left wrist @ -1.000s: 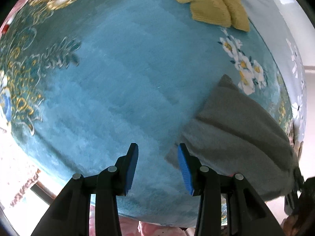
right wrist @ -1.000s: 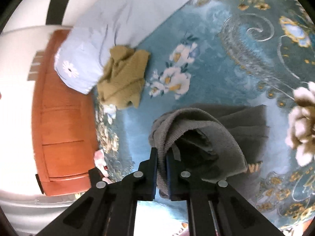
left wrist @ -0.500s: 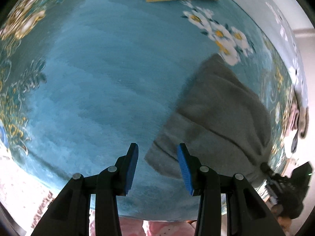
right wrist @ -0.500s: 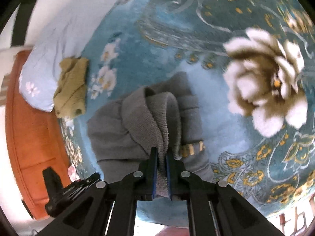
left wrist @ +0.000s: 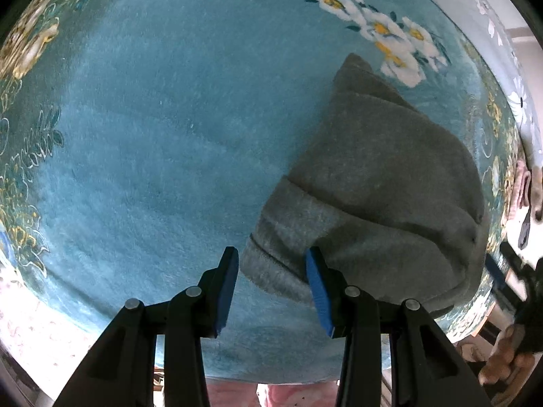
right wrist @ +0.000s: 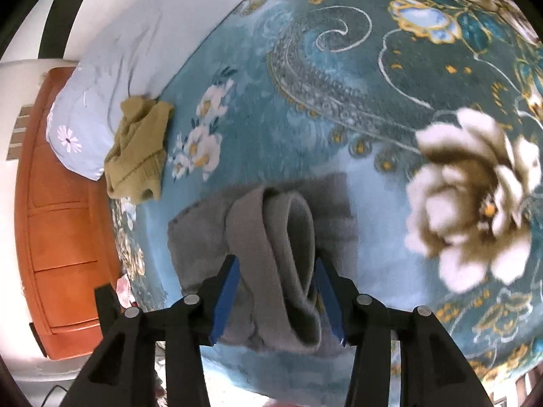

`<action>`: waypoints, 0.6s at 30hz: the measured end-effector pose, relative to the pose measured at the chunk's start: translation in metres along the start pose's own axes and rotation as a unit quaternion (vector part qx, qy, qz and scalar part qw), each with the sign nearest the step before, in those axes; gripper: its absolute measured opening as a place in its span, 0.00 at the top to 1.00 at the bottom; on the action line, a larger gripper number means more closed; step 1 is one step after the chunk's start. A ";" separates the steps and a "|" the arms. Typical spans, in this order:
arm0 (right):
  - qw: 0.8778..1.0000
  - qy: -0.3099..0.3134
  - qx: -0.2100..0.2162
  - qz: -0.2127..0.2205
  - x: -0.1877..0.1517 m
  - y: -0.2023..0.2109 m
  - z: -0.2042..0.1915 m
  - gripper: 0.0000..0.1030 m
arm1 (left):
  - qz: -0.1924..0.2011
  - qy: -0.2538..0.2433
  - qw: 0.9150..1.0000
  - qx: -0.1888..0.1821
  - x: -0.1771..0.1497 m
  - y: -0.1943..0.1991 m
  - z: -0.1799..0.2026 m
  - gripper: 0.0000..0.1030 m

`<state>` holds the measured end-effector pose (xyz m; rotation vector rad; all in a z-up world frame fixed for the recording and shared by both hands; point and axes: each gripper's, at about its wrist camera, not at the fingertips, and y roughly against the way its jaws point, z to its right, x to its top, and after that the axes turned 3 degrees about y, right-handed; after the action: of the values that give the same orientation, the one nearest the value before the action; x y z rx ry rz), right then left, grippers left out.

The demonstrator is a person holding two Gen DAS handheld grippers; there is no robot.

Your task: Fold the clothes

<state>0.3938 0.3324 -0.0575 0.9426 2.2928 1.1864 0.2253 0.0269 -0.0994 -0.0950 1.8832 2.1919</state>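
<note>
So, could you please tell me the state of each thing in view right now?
Grey garment: partly folded, lying on the blanket, a doubled fold between the right tool's fingers.
Yellow knit garment: crumpled, unfolded, beside the pillow.
Left tool: open, at the grey garment's corner.
Right tool: open.

no readable text, label, brand, number or sign is seen in either view. only floral and scroll patterns are printed on the teal blanket [right wrist: 305, 108], and a daisy motif on the pale pillow [right wrist: 101, 101]; nothing is lettered.
</note>
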 end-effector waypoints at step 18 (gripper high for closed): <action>0.988 -0.008 0.154 0.018 0.005 -0.006 -0.015 0.87 | -0.010 0.008 1.000 0.018 0.008 -0.014 -0.010 0.59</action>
<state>0.3787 0.3254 -0.0547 1.1002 2.5019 0.8465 0.2193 0.0202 -0.1159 -0.1257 1.9198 2.1497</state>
